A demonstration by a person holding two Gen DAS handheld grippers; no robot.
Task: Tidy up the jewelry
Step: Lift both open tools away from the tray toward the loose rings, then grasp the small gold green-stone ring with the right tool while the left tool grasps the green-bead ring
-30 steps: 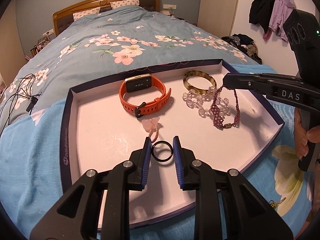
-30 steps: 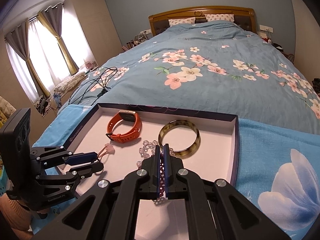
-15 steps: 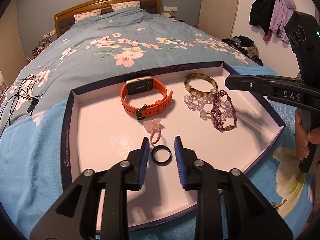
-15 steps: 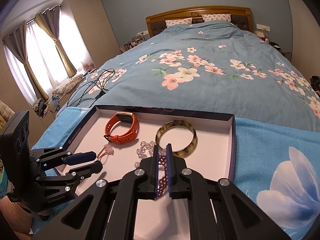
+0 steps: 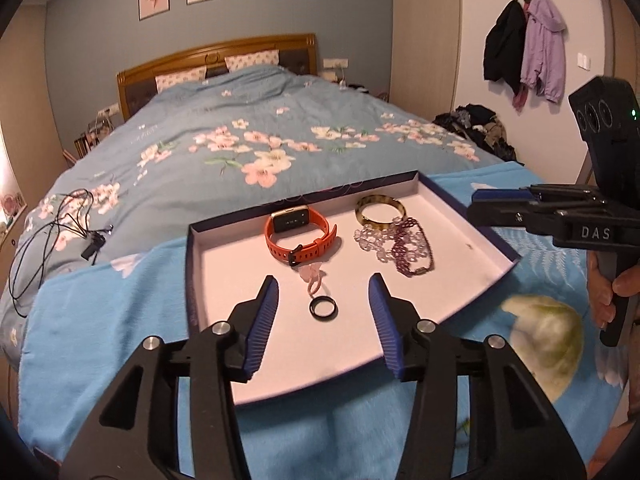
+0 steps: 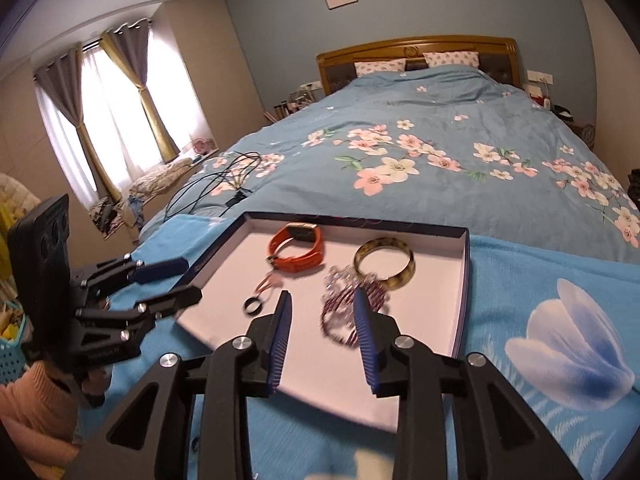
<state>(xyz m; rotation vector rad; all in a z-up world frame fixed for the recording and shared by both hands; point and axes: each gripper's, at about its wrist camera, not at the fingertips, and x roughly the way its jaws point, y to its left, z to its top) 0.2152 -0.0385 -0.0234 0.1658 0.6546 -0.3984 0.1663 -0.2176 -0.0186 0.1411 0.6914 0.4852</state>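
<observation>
A shallow white tray (image 5: 208, 256) with a navy rim lies on a blue towel on the bed. In it are a black ring (image 5: 323, 307), a pink charm (image 5: 314, 276), an orange smartwatch (image 5: 298, 236), an amber bangle (image 5: 380, 210), a clear bead bracelet (image 5: 370, 240) and a purple bead bracelet (image 5: 412, 250). My left gripper (image 5: 323, 280) hovers over the tray's near part, its jaws opening, with the ring lying loose on the tray between them. My right gripper (image 6: 322, 294) hovers above the purple bracelet (image 6: 348, 312), its jaws opening too, and nothing is pressed between its pads.
Black cables (image 5: 52, 232) lie on the floral duvet to the left of the tray. Each gripper shows in the other's view: the right gripper (image 5: 474, 205) beyond the tray's right rim, the left gripper (image 6: 188, 278) at its left rim. Coats (image 5: 524, 48) hang on the right wall.
The left gripper let go of the black ring and the right one let go of the purple bracelet. Both drew back and upward with their jaws widening.
</observation>
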